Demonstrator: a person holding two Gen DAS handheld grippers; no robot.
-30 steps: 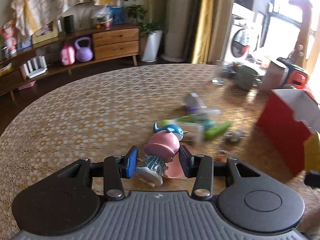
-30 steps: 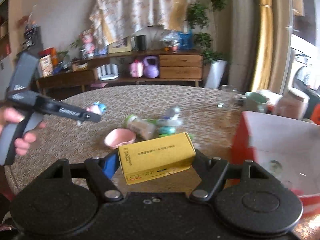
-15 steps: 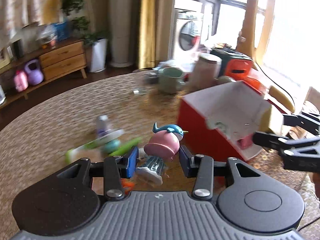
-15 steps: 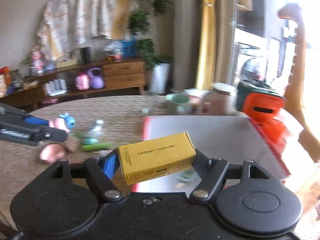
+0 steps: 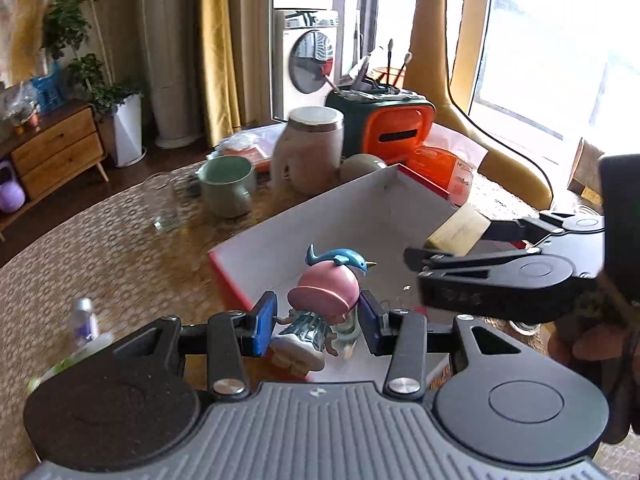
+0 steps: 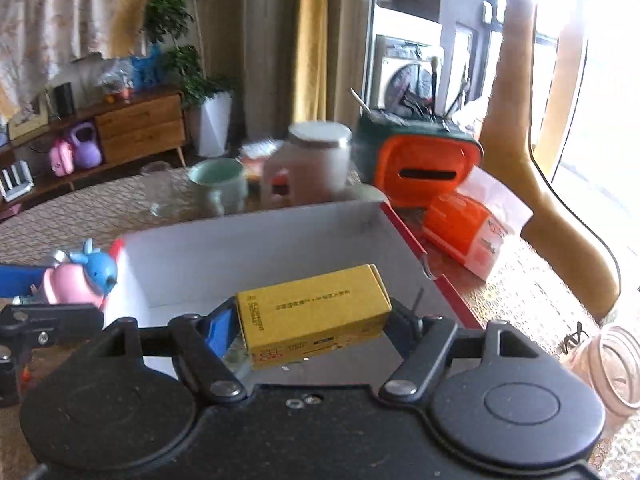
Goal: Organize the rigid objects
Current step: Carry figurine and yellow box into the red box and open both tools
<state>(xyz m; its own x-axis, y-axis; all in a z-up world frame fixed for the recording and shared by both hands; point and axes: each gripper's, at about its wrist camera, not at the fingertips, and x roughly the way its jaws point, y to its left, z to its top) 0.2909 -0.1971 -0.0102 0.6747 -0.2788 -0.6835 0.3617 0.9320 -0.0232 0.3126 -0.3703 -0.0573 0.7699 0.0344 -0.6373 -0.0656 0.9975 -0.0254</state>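
Right tongs clamp a yellow carton above the red-sided box.

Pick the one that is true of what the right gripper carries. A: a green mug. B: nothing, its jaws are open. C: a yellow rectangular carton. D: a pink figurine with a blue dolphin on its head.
C: the right gripper has its jaws shut on the yellow carton, held over the open red box; the figurine is in the left gripper.

left tool: black arms, 2 blue pads, silver screws, ribbed grey body
right tool: dusty black, blue pad, round caps
hand: bare skin
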